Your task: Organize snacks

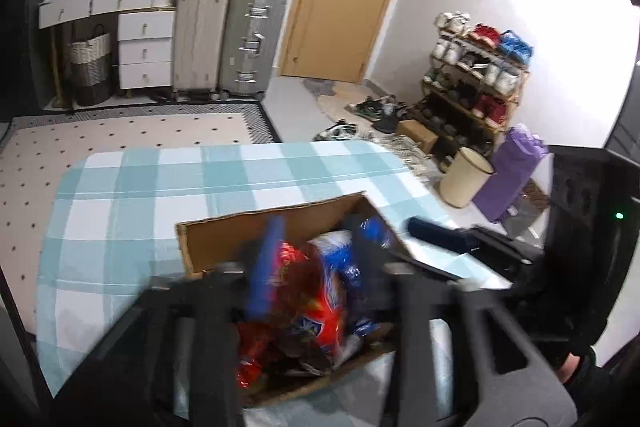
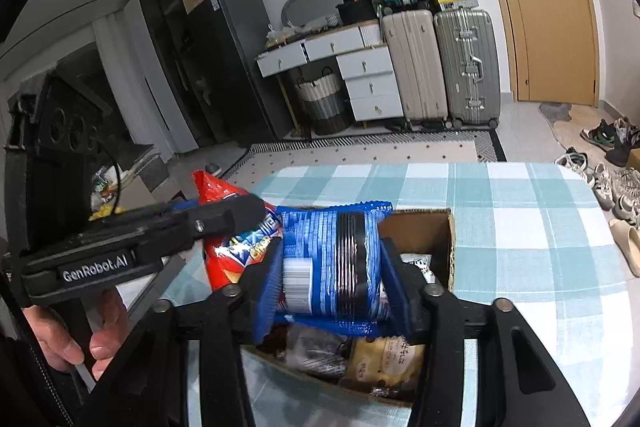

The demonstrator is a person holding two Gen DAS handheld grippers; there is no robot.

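An open cardboard box of snacks sits on the checked tablecloth. My left gripper is shut on a red and blue chip bag above the box; in the right wrist view the bag hangs from the left gripper. My right gripper is shut on a blue pack of round black cookies above the box. More wrapped snacks lie in the box below. The right gripper shows at the right of the left wrist view.
The table edge runs near a cream bin, a purple bag and a shoe rack on the right. Suitcases, white drawers and a wooden door stand behind. Shoes lie on the floor.
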